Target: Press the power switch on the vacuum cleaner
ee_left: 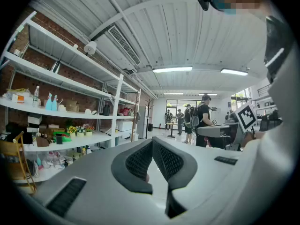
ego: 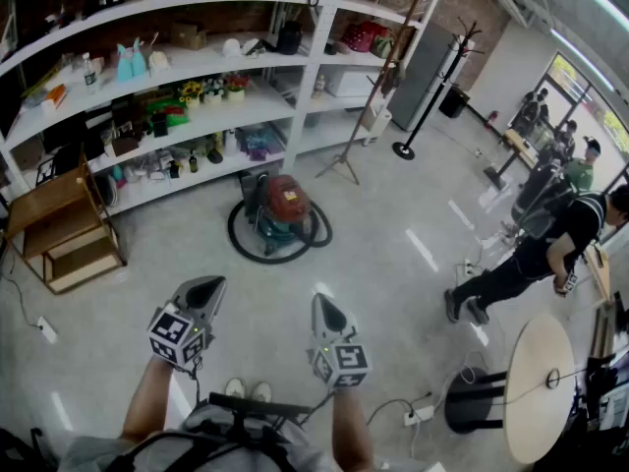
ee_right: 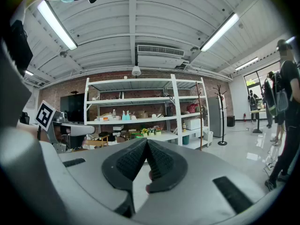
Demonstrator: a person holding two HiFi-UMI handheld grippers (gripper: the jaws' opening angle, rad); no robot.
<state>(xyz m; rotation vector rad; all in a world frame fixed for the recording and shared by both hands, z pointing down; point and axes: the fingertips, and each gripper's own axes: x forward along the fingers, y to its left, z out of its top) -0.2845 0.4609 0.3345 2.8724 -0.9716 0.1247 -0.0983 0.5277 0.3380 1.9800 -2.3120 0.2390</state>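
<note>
A red and teal vacuum cleaner [ego: 282, 207] stands on the floor in front of the white shelves, its black hose looped around it. My left gripper [ego: 206, 287] and right gripper [ego: 327, 308] are held low, well short of it, both pointing toward it. In the left gripper view the left gripper [ee_left: 153, 142] has its tips together with nothing between them. The right gripper [ee_right: 146, 141] is likewise shut and empty in the right gripper view. The vacuum does not show in either gripper view.
White shelving [ego: 221, 67] full of small items lines the back wall. A wooden step stool [ego: 61, 229] stands at left, a coat stand [ego: 429, 87] and tripod [ego: 357, 131] behind. A person [ego: 536, 249] walks at right near a round table [ego: 539, 386]. Cables lie on the floor.
</note>
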